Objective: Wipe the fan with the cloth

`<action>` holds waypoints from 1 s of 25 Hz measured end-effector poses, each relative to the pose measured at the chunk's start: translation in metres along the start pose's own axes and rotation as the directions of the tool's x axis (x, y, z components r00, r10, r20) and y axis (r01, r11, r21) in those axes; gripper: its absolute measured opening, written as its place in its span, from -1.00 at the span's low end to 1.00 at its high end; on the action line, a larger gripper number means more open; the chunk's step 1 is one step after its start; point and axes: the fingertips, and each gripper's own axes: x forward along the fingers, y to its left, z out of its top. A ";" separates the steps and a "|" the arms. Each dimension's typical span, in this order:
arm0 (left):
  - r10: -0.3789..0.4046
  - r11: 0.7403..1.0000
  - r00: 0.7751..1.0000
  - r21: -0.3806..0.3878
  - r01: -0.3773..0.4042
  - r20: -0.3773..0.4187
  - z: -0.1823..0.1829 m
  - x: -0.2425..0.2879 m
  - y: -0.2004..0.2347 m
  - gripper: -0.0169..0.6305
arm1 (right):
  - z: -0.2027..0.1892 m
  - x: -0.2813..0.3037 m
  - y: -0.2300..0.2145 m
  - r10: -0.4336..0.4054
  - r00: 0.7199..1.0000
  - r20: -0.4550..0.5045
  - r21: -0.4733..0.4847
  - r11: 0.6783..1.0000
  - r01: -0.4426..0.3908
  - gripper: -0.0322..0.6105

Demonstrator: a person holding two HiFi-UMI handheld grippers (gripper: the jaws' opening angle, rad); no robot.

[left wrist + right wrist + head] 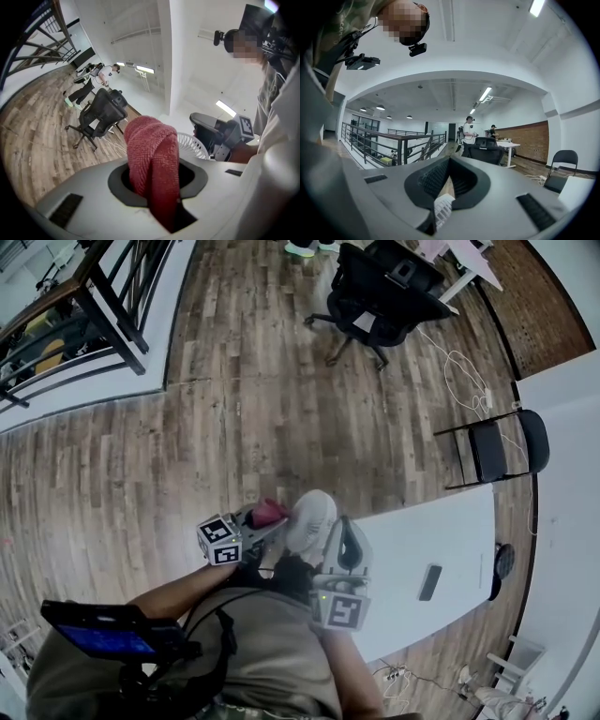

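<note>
My left gripper (265, 524) is shut on a red cloth (267, 513), whose folded loop sticks up from between the jaws (151, 159). The white fan (310, 519) stands just to the right of the cloth, at the near end of the white table (441, 535); its ribbed grille (193, 145) shows behind the cloth. My right gripper (346, 542) hangs over the table edge right beside the fan, and its jaws (450, 173) are shut. A strip of the white grille (443, 212) shows through the slit below them. I cannot tell whether they hold it.
A dark phone (430, 581) lies on the table. A black office chair (380, 296) stands on the wooden floor ahead and a folding chair (492, 451) to the right, with white cables (464, 381) between them. A railing (84, 315) runs at far left. People stand in the distance (468, 132).
</note>
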 end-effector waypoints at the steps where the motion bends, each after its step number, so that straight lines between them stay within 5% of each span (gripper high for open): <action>1: -0.009 0.999 1.000 0.033 0.008 0.016 0.011 0.002 -0.004 -0.58 | 0.000 0.001 0.001 0.001 1.000 0.003 0.004 1.000 -0.001 -0.90; 6: -0.134 0.981 0.987 0.153 0.119 0.093 0.072 0.025 -0.047 -0.58 | 0.002 0.002 -0.001 -0.008 1.000 0.005 0.005 1.000 0.008 -0.90; 10: -0.204 0.963 0.977 0.191 0.190 0.056 0.076 0.053 -0.063 -0.58 | 0.008 0.003 -0.010 -0.036 0.999 0.014 0.011 0.999 0.036 -0.90; 25: -0.157 0.976 0.987 0.158 0.150 0.035 0.067 0.061 -0.037 -0.57 | 0.014 -0.015 -0.024 -0.100 0.995 0.001 0.001 0.995 0.100 -0.90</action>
